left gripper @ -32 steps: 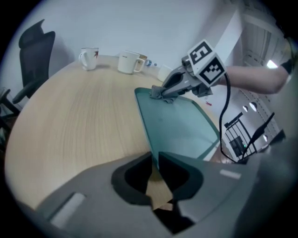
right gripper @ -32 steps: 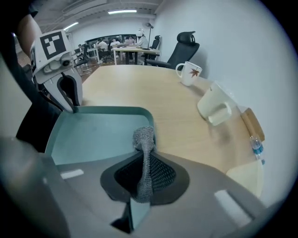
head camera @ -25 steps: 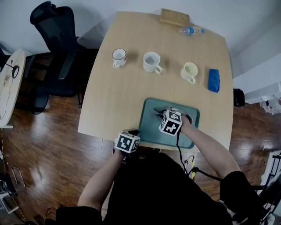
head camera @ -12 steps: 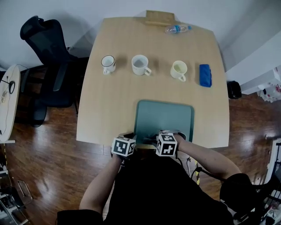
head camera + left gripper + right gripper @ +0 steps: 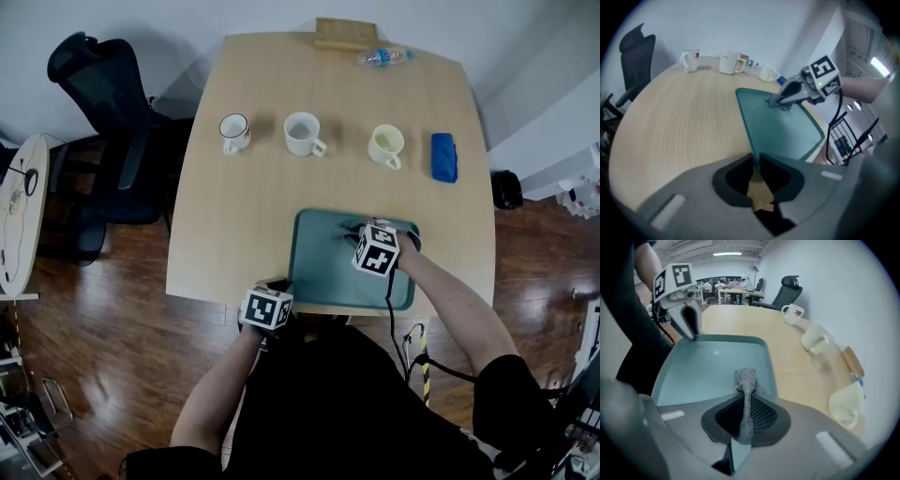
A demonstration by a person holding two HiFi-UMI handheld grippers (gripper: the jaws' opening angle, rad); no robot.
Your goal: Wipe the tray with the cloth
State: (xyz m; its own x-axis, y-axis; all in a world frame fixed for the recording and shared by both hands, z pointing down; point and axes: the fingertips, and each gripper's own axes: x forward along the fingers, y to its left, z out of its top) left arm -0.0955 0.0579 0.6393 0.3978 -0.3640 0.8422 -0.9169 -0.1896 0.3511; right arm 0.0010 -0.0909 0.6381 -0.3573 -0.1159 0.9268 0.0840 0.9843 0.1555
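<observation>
A teal tray point(image 5: 323, 272) lies at the near edge of the wooden table. My left gripper point(image 5: 281, 285) is shut on the rim of the tray's near left corner point(image 5: 749, 149); the left gripper view shows the rim running between the jaws of the left gripper point(image 5: 755, 161). My right gripper point(image 5: 352, 235) is over the far right part of the tray, shut on a grey mesh cloth point(image 5: 746, 380) whose bunched end rests on the tray floor point(image 5: 708, 371). The cloth point(image 5: 777, 100) also shows under the right gripper point(image 5: 783, 97) in the left gripper view. The left gripper point(image 5: 689, 331) stands at the tray's far corner in the right gripper view.
Three mugs point(image 5: 232, 130) point(image 5: 302, 133) point(image 5: 385, 144) stand in a row across the table's middle. A blue folded cloth point(image 5: 443, 157) lies at the right. A water bottle point(image 5: 382, 57) and a wooden block point(image 5: 342, 34) are at the far edge. An office chair point(image 5: 108, 103) stands at the left.
The right gripper with the cloth slid from the tray's middle to its near edge, then back out to the far right part. The left gripper kept its hold on the corner.
</observation>
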